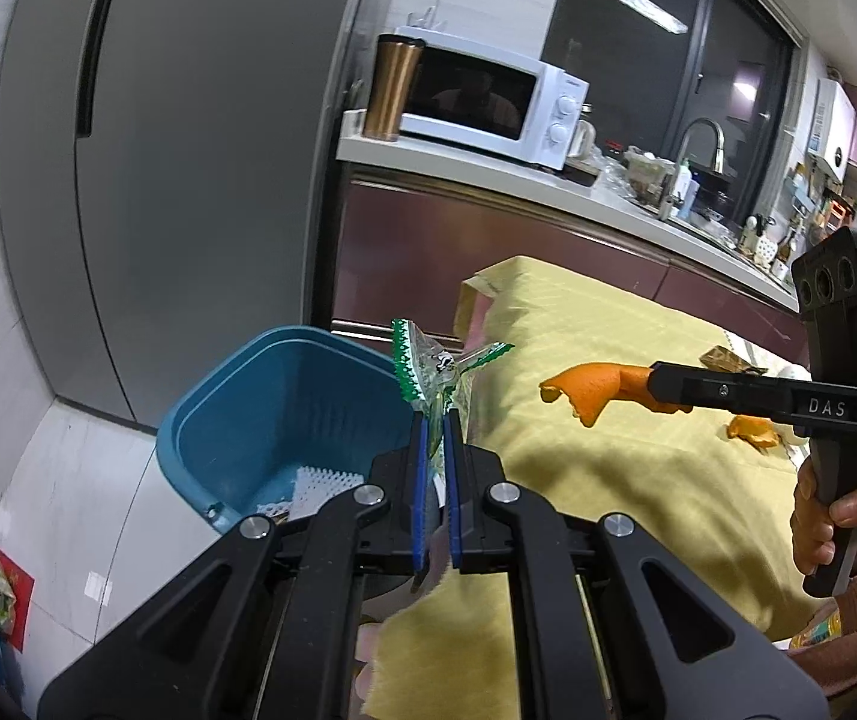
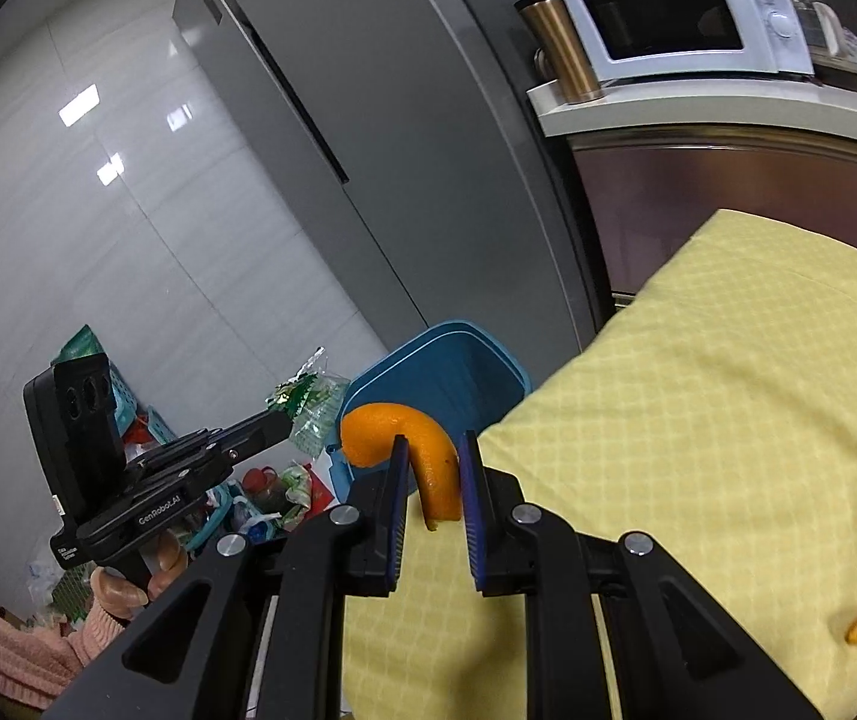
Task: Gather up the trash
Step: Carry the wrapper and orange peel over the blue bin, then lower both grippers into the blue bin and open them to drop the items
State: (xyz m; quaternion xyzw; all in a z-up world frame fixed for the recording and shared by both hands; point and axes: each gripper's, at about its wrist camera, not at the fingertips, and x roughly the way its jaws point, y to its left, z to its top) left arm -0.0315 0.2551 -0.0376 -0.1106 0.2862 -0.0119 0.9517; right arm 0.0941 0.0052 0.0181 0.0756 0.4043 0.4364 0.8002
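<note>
The left gripper pinches a crinkled clear wrapper with green zigzag edges, jaws nearly closed, at the blue bin's 3 o'clock rim. At 3 o'clock, the right gripper clamps a curled orange peel above the yellow tablecloth.
</note>
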